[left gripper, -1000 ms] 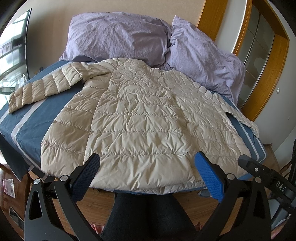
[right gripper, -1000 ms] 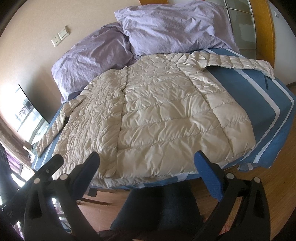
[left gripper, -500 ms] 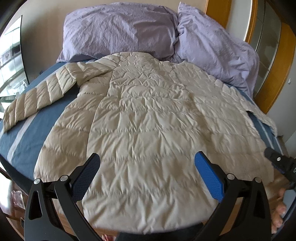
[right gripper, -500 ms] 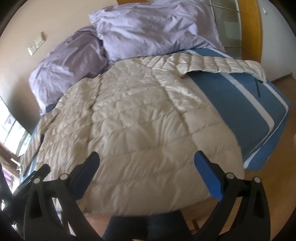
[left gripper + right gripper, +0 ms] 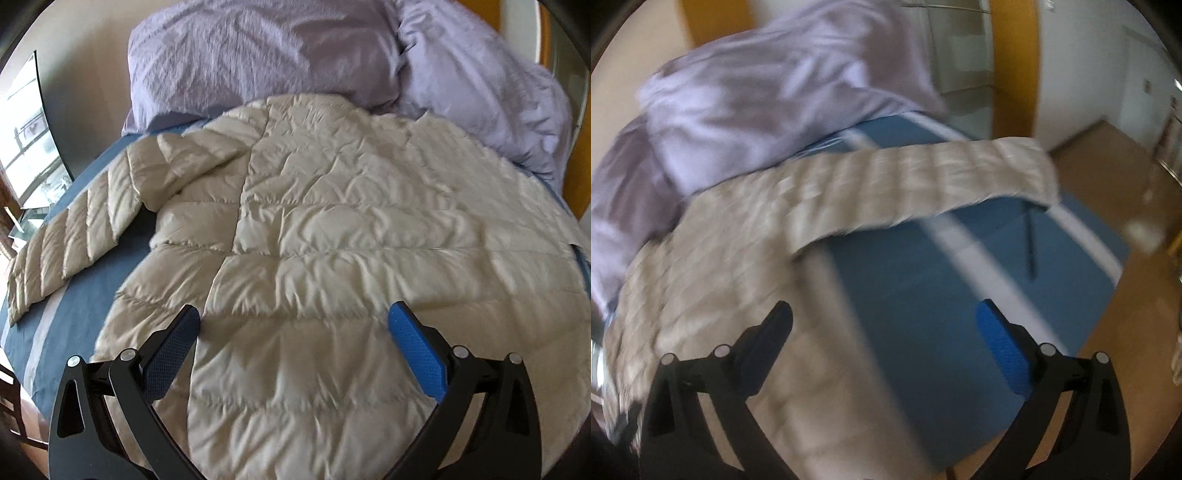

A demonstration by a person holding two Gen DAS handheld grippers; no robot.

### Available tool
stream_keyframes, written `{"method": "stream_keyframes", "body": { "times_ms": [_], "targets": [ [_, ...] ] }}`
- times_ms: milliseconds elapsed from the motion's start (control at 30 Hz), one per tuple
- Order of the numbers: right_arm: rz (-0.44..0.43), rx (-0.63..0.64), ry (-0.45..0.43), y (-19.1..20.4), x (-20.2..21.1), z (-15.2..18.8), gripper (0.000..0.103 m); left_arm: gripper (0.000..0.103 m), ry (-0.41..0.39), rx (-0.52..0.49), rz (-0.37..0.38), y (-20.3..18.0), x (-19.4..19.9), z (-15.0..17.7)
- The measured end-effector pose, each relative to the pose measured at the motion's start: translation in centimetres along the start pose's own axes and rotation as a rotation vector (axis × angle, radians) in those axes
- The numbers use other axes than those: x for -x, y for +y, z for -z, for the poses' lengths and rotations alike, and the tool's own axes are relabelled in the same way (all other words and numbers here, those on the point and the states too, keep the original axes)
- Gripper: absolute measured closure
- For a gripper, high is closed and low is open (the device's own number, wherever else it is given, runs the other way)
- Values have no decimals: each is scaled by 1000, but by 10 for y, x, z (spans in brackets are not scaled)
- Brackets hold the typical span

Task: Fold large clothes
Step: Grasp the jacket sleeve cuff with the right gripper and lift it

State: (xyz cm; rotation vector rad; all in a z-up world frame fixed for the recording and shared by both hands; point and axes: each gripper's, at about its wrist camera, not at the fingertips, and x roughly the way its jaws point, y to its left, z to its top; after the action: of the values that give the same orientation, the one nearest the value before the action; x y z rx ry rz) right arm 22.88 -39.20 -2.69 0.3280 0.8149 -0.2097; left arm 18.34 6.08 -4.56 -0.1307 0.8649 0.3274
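Observation:
A beige quilted puffer jacket (image 5: 332, 229) lies flat on the bed with both sleeves spread out. Its left sleeve (image 5: 70, 236) stretches to the left in the left wrist view. Its right sleeve (image 5: 923, 184) stretches to the right in the blurred right wrist view, where the jacket body (image 5: 738, 266) fills the left. My left gripper (image 5: 293, 328) is open and empty above the jacket's lower body. My right gripper (image 5: 884, 325) is open and empty above the jacket's right edge and the blue sheet.
The bed has a blue sheet (image 5: 942, 295) with pale stripes. Two lilac pillows (image 5: 258, 51) lie at the head, behind the collar. A window (image 5: 26, 140) is on the left. Wooden floor (image 5: 1108, 177) and an orange door frame (image 5: 1015, 66) are on the right.
Both grippers have moved forward over the bed, closer to the jacket. The right gripper has swung to the right, toward the right sleeve. Both stay open.

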Motion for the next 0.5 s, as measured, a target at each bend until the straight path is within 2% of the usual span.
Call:
{"method": "stream_keyframes", "body": {
  "times_ms": [133,200,267,367,500],
  "targets": [
    [104,-95,14,-40,-33,-41,11,1,11,-15,-17,-3,-12,1],
    [152,-159,23,-66,-51,-60,17,1,13,-24,-26,-6,-13,2],
    [176,-237,30,-93,-66,-77,28,1,21,-25,-27,-6,-15,1],
    [195,-321,29,-120,-79,-89,39,1,29,-20,-24,-6,-16,1],
    [245,-388,-10,-147,-89,-101,44,1,34,-11,-14,-4,-17,1]
  ]
}}
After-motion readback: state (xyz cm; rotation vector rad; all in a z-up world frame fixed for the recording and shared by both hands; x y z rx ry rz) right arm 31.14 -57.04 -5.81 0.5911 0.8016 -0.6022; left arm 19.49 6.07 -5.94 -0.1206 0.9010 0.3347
